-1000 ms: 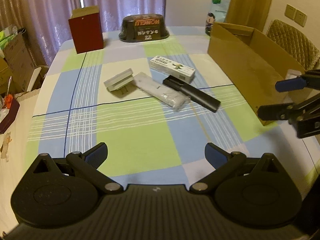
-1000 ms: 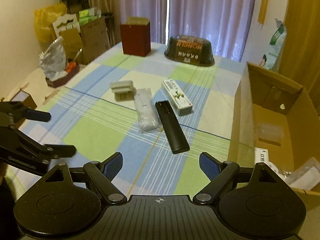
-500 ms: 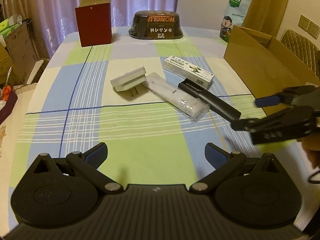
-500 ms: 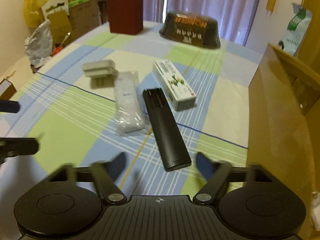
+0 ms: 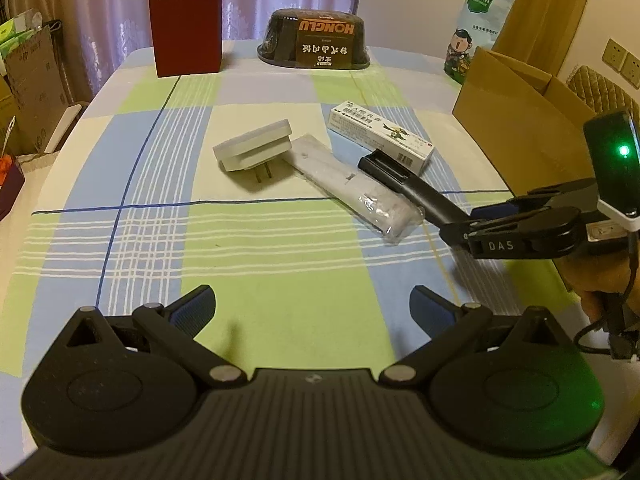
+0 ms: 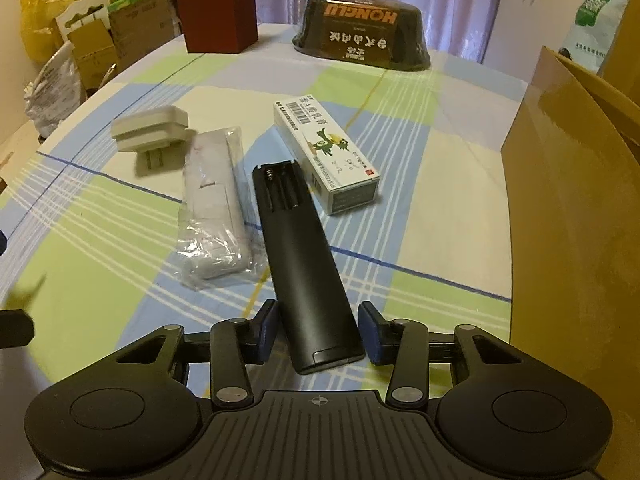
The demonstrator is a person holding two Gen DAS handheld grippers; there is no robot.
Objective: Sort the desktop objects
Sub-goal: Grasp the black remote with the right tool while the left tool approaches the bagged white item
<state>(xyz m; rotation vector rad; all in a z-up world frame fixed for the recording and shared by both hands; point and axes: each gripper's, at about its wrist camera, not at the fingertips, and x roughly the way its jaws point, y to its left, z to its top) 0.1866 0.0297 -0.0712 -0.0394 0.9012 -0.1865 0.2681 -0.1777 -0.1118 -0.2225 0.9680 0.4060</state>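
A black remote (image 6: 304, 264) lies on the checked tablecloth with its battery bay open at the far end. My right gripper (image 6: 318, 332) straddles its near end, open, with the blue pads (image 6: 267, 330) close beside the remote's sides. In the left wrist view the remote (image 5: 420, 190) runs into the right gripper (image 5: 460, 228) at the right. A white plug adapter (image 6: 150, 132), a plastic-wrapped white item (image 6: 214, 216) and a white medicine box (image 6: 324, 156) lie beside it. My left gripper (image 5: 314, 308) hangs open over the near tablecloth, holding nothing.
An open cardboard box (image 6: 572, 208) stands along the table's right side. At the far end are a red box (image 5: 186, 32) and a dark HONGLU container (image 5: 314, 44). A snack bag (image 5: 480, 20) stands behind the cardboard box. Clutter sits off the table's left edge.
My right gripper has moved forward and down to the remote's near end, and its jaws have narrowed around it. The left gripper has shifted slightly forward.
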